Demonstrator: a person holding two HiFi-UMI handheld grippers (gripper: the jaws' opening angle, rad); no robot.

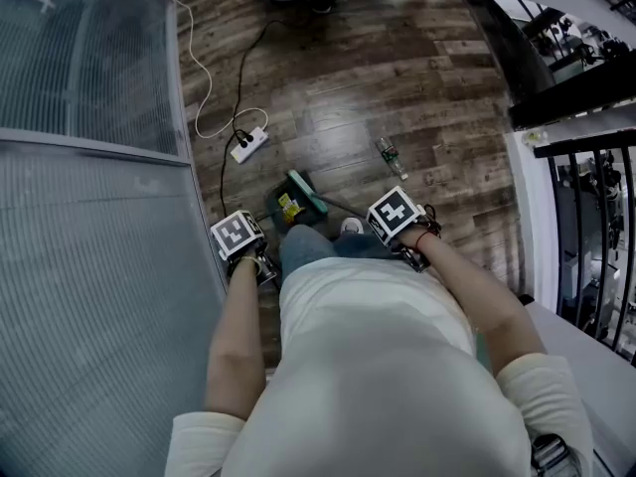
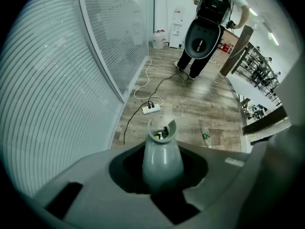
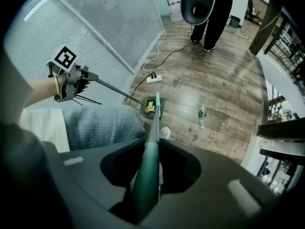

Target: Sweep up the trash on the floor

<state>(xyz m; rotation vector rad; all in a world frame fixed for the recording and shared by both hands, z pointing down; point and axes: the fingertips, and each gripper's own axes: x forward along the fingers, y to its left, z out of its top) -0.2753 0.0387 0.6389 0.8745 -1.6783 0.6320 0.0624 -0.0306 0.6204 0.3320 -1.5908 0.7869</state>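
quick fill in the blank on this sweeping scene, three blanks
1. The right gripper is shut on a long ____ broom handle.
2. The left gripper is shut on the grey plastic handle of the dark ____, which holds yellow trash.
3. A clear plastic ____ lies on the wooden floor.
Missing: green; dustpan; bottle.

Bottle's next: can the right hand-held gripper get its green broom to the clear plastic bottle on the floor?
Probably yes: the right hand-held gripper grips the green broom, and only bare wooden floor separates it from the clear plastic bottle.
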